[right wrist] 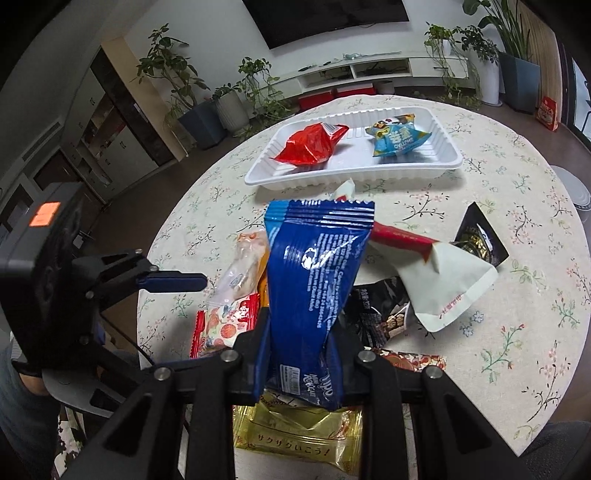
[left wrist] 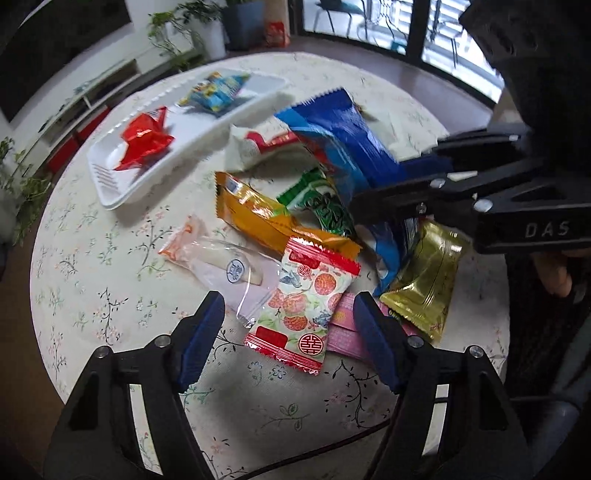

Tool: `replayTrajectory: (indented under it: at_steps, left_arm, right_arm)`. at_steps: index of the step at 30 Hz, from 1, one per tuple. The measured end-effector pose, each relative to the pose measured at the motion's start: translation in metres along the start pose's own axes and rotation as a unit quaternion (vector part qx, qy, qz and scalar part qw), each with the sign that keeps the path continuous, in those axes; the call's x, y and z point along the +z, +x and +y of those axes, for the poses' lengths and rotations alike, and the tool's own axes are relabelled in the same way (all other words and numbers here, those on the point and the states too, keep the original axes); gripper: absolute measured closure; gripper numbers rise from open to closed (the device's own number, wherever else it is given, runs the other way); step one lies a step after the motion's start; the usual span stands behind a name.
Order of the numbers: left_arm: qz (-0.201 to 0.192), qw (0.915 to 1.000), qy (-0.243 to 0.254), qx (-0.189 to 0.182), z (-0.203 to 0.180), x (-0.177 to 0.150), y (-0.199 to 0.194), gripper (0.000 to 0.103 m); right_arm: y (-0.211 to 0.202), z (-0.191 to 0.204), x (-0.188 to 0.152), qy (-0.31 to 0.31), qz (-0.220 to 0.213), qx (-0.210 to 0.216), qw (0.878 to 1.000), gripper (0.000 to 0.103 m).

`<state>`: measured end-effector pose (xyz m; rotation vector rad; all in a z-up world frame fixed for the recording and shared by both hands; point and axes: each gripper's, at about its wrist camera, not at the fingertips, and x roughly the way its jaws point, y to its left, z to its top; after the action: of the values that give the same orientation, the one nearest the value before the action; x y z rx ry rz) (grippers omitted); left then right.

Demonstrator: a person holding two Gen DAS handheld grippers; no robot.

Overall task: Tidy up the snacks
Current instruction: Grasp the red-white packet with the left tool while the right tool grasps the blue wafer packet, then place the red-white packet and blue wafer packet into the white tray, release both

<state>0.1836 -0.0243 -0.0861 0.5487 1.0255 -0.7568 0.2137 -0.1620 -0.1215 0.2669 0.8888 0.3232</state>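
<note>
Right gripper (right wrist: 301, 354) clamped on a dark blue snack packet (right wrist: 314, 280), lifted clear of the pile and standing up between the fingers, crimped end pointing away. Left gripper (left wrist: 288, 332) spread wide, holding nothing, poised just above a fruit-print packet with red ends (left wrist: 304, 306) lying between the fingertips.

Beyond the left fingers, on a round table under a pale floral cloth (left wrist: 110, 295): a clear wrapper (left wrist: 221, 262), an orange packet (left wrist: 266, 218), a green one (left wrist: 317, 203), a gold pouch (left wrist: 428, 273) off to the right finger's side. Further out, a white plastic tray (right wrist: 266, 173) carrying a red packet (right wrist: 310, 146) and a light blue one (right wrist: 397, 138), well apart from the fingers.

Ahead of the right fingers, a white pouch with a red band (right wrist: 443, 280) and black packets (right wrist: 480, 240); below them, a gold wrapper (right wrist: 303, 435).

Past the table: potted plants (right wrist: 166, 74), a low white shelf unit (right wrist: 369, 70), a dark wall screen (right wrist: 325, 18), wood flooring, large windows (left wrist: 369, 22).
</note>
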Motion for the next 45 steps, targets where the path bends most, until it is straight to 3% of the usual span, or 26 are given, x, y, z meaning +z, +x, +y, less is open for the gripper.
replayTrajectory:
  at_steps: [4,7,11,22,28,37,45]
  left_arm:
    - [0.007,0.9998,-0.001,-0.018,0.004,0.008,0.006,0.032]
    - [0.017,0.9994,0.003,-0.03,0.004,0.013,0.012,0.038]
    - [0.023,0.9992,0.003,-0.031,0.004,0.018,0.015,0.068]
    - [0.014,0.9998,-0.011,-0.012,0.0,0.014,0.007,0.071]
    - [-0.031,0.9963,-0.075,-0.029,0.017,0.003,-0.013,0.071]
    - [-0.103,0.9731,-0.187,-0.086,0.043,-0.012,-0.034,0.071]
    - [-0.172,0.9417,-0.267,-0.111,0.078,0.0,-0.059,0.071]
  right_arm:
    - [0.001,-0.003,-0.001,0.004,0.0,0.007,1.0,0.074]
    - [0.002,-0.004,-0.003,0.005,0.004,0.014,1.0,0.074]
    - [0.001,-0.004,-0.003,0.004,0.001,0.016,1.0,0.074]
    - [-0.005,-0.007,-0.002,0.009,-0.011,0.02,1.0,0.074]
    - [-0.014,-0.009,0.0,0.017,-0.035,0.03,0.999,0.074]
    - [-0.026,-0.017,0.007,0.051,-0.068,0.095,0.992,0.074]
    - [-0.045,-0.047,0.027,0.091,-0.079,0.107,0.987,0.074]
